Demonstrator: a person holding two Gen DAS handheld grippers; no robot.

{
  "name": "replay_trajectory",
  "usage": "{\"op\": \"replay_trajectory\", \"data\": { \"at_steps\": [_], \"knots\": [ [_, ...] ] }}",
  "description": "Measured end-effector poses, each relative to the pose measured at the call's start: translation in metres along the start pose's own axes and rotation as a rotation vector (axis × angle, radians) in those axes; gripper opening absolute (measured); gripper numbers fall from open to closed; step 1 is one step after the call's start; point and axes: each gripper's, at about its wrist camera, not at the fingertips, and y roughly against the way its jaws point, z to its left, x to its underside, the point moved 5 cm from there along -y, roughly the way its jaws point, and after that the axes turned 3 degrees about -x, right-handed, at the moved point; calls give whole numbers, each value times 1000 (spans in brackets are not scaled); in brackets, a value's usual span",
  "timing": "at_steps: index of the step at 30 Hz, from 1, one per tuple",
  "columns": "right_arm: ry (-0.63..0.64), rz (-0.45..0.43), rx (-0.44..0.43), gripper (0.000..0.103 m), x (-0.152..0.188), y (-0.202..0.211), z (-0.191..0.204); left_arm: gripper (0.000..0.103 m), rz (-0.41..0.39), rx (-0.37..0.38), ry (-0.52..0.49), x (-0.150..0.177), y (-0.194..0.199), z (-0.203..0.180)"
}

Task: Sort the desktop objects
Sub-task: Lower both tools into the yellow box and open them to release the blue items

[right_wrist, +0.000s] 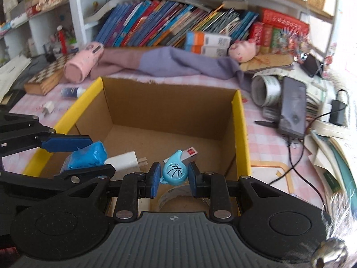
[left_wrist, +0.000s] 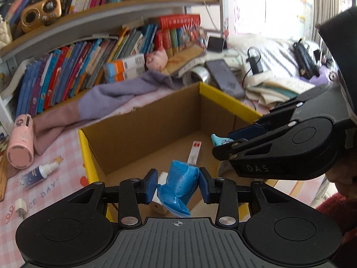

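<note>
An open cardboard box with yellow rims stands in the middle of the pink checked desk. My left gripper hangs over its near edge, shut on a crumpled blue packet. My right gripper is shut on a light blue whistle with a basketball print, held over the box's near right part. Inside the box lie a white charger plug, a red-and-white slim box and a tape roll.
A pink bottle, a small spray bottle and a white plug lie left of the box. A purple cloth, rows of books, a phone, cables and papers crowd the back and right. A chessboard sits far left.
</note>
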Motion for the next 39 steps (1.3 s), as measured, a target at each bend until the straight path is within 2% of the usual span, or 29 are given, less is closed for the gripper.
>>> {"op": "replay_trajectory", "data": {
  "at_steps": [5, 15, 17, 21, 23, 30, 39],
  "knots": [
    [6, 45, -31, 25, 1, -17, -10, 38, 63, -9, 0, 4, -14, -6],
    [42, 101, -87, 25, -2, -37, -10, 44, 89, 42, 58, 1, -24, -2],
    [42, 109, -94, 25, -2, -40, -10, 46, 93, 48, 70, 1, -25, -1],
    [37, 110, -96, 25, -1, -40, -10, 59, 96, 19, 78, 2, -24, 3],
    [34, 100, -91, 26, -2, -39, -10, 66, 90, 9, 76, 2, -22, 4],
    [17, 37, -72, 34, -3, -23, -10, 68, 44, -17, 46, 1, -8, 0],
    [25, -31, -46, 37, 0, 5, 5, 74, -52, -35, -23, 5, 26, -12]
  ]
}}
